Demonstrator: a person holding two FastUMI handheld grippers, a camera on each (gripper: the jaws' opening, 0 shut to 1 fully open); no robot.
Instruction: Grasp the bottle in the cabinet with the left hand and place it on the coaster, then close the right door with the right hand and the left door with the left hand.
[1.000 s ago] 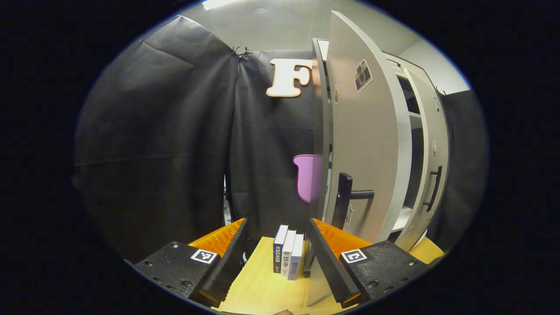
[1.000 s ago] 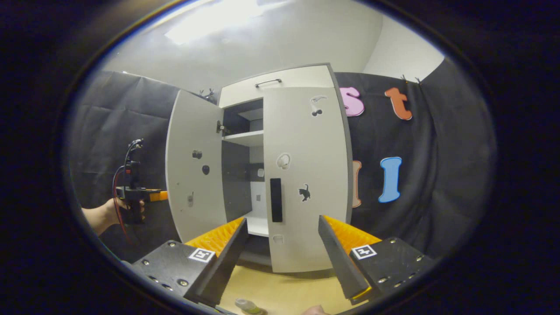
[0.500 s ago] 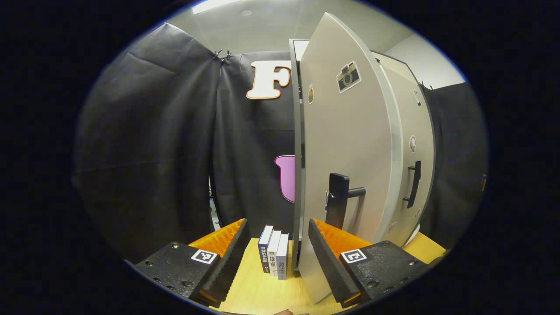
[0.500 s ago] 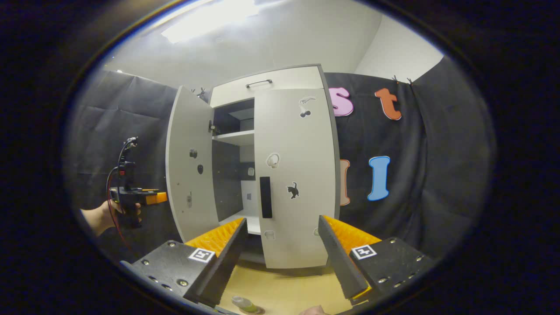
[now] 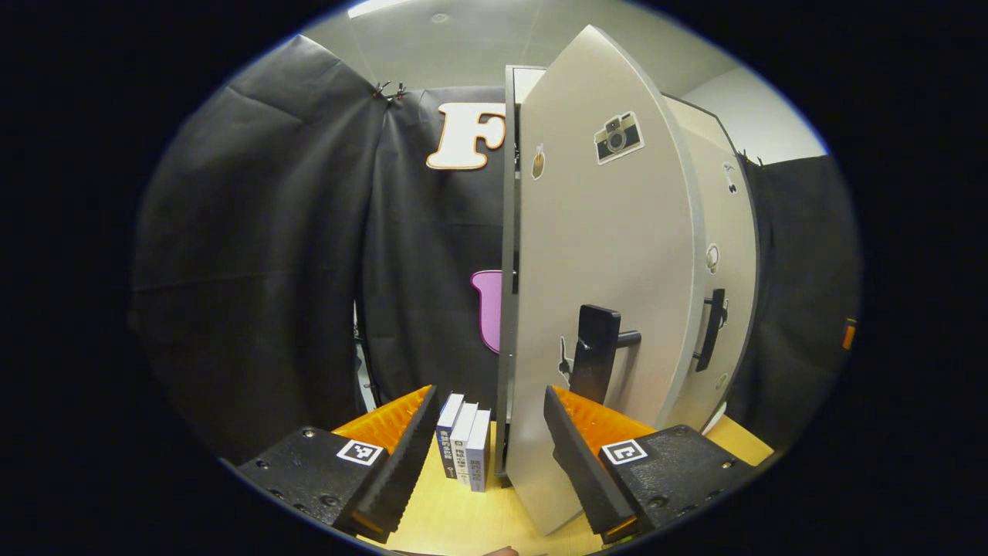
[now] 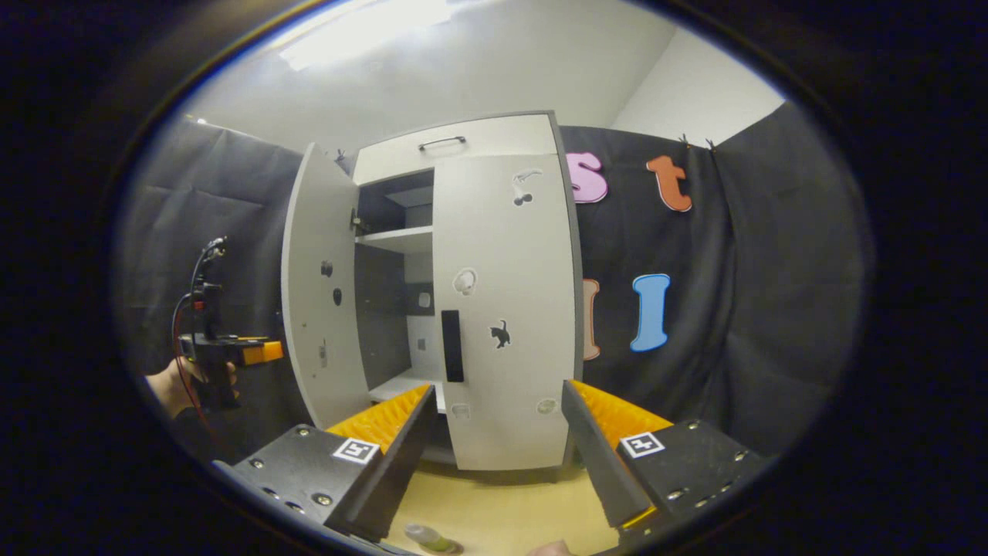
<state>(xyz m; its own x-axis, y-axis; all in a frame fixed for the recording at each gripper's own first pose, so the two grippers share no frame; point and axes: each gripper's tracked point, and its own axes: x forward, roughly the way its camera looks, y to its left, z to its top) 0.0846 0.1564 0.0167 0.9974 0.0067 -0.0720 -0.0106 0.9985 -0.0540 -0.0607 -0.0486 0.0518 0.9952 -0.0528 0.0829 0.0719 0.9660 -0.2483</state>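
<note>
Light: even and moderate, cast from a ceiling panel (image 6: 363, 31), seen blown out in the right gripper view.
Shadows: a soft one is thrown under the cabinet (image 6: 494, 255).
Distortion: straight edges are bowed outward.
Focus: sharp centrally, softened at rims.

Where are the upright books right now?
In the left gripper view, the three upright books stand on the wooden tabletop, just left of the white cabinet's open left door, low in the frame between the left gripper fingers.
</note>
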